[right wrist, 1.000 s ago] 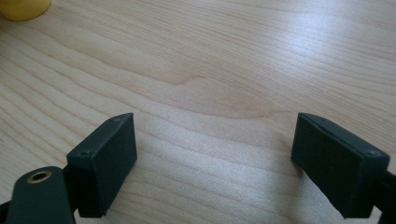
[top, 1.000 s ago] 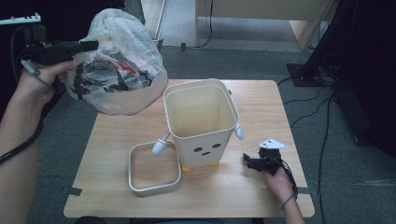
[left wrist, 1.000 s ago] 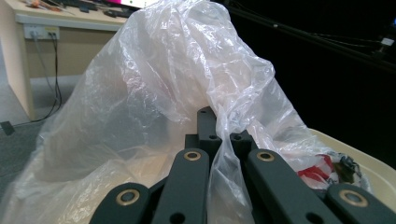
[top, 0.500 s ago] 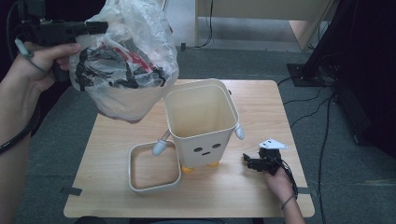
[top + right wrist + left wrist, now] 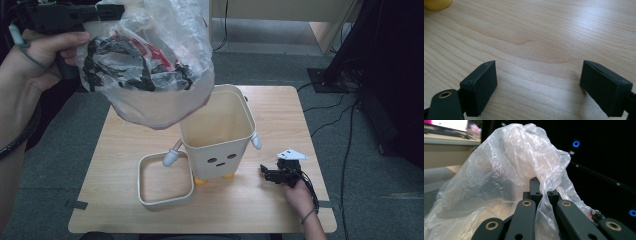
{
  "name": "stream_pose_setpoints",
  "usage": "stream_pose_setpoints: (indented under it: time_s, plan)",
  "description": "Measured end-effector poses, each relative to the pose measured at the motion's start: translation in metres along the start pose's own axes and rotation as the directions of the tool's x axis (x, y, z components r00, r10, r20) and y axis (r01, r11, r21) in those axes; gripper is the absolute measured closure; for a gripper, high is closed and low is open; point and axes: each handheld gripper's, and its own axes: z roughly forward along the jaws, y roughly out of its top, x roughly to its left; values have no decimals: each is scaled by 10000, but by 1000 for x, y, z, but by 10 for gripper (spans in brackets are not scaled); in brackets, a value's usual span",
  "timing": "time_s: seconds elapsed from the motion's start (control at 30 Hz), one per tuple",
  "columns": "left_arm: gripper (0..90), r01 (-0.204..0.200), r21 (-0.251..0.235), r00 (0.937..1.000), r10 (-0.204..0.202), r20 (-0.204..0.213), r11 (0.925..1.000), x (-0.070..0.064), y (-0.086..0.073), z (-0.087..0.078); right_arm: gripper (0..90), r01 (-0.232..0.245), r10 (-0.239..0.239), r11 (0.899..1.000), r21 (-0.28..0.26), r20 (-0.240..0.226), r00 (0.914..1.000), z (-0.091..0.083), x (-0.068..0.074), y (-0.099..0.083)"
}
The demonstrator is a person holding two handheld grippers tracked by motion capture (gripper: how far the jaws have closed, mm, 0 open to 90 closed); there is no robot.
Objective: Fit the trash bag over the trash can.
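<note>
A clear plastic bag full of black and red scraps hangs in the air above the left side of a cream bin with a face on its front. My left gripper is shut on the bag's top edge at the upper left. In the left gripper view the bag bulges over the jaws and a fold of it runs down between them at my left gripper. My right gripper rests low on the table right of the bin; in its own view my right gripper stands open over bare wood.
A square cream lid ring lies flat on the wooden table left of the bin's front. The bin's yellow foot shows at the top left of the right gripper view. Cables and dark stands crowd the floor at the right.
My left gripper has carried the bag up and to the right, from beside the bin to over its left rim. The right gripper has stayed still.
</note>
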Motion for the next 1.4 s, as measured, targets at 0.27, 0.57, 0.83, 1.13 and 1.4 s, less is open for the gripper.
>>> stream_pose_setpoints:
  time_s: [0.27,0.57,0.83,1.13,1.4]
  plan:
    - [892,702,391,9918,-739,1046,9968,-14,-7,38,141,23,-23,10000,6,-6,10000,0,0,0]
    - [891,1047,971,9871,-1154,1114,9898,-11,-33,80,141,30,-30,10000,2,-8,10000,0,0,0]
    - [876,808,1992,9966,-824,-2,9766,4,-68,108,141,31,-31,10000,2,-13,10000,0,0,0]
    - [637,60,3182,9939,294,-1063,9480,11,-102,132,141,32,-32,10000,0,-10,10000,0,0,0]
    - [384,-1458,2656,9796,1765,-957,9530,2,-99,132,141,36,-36,10000,1,-16,10000,0,0,0]
